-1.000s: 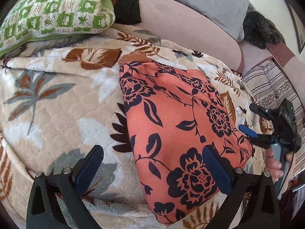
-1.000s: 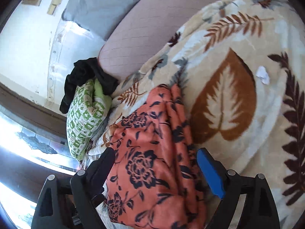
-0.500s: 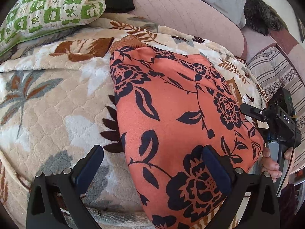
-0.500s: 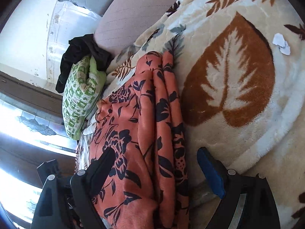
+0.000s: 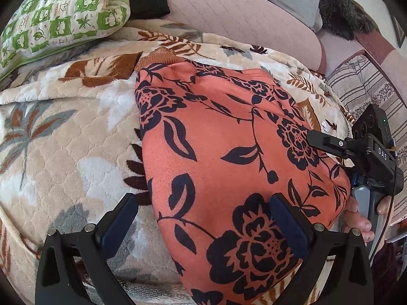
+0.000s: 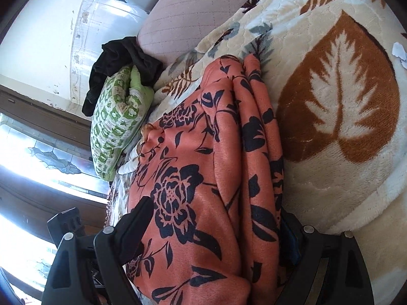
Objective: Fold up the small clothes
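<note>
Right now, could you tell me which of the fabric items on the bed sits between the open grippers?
The orange floral garment; both the left gripper and right gripper straddle it. The green checked pillow and black cloth lie farther off.

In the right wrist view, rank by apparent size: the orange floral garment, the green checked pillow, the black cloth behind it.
1. Orange floral garment, though nearness to the camera enlarges it.
2. Green checked pillow.
3. Black cloth, partly hidden behind the pillow, so its true extent is unsure.
</note>
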`<state>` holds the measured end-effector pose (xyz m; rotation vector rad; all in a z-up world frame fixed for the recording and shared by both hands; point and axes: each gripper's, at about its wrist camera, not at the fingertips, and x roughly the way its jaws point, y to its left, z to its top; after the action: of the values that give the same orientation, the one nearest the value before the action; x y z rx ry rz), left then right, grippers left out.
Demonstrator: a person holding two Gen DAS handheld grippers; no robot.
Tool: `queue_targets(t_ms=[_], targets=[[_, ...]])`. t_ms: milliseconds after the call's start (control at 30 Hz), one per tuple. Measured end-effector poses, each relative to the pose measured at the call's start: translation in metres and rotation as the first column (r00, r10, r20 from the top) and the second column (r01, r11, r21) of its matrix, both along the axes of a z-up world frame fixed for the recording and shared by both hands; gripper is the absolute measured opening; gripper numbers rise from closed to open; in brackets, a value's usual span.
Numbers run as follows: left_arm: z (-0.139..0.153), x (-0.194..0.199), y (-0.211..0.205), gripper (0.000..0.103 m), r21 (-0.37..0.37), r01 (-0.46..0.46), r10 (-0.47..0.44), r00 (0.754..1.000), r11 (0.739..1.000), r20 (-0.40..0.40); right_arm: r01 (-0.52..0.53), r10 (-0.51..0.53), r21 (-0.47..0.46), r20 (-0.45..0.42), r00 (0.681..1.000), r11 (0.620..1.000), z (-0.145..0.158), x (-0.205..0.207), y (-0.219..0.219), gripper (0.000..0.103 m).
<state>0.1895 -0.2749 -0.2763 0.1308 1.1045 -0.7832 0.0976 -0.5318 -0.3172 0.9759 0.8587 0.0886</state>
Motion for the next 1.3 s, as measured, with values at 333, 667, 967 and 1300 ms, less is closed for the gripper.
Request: queue_targets(t_ms=[333,667,967,1300], targets=[[-0.002,-0.003,-0.008,0.103,-0.008,0.016,-0.016,1.000,1.000,-0.011,-0.004,0.004,0.002,0.022,1.000,1.000,0.000,0.003,0.007,0.089],[-0.005,-0.003,-0.011,0.103,-0.029,0.022,-0.023,1.000,0.999,-0.018,0.031,-0.031,0.005,0.014,0.999,1.000,-0.004,-0.001,0.003,0.072],[-0.007,-0.004,-0.012,0.103,-0.039,0.019,-0.020,1.000,0.999,-0.014,0.035,-0.035,0.003,0.010,0.999,0.999,-0.006,-0.003,0.001,0.068],[-0.006,-0.002,-0.010,0.094,-0.053,0.012,-0.013,1.000,0.999,-0.010,0.033,-0.033,0.004,0.012,0.999,0.999,-0.006,-0.005,0.001,0.068]])
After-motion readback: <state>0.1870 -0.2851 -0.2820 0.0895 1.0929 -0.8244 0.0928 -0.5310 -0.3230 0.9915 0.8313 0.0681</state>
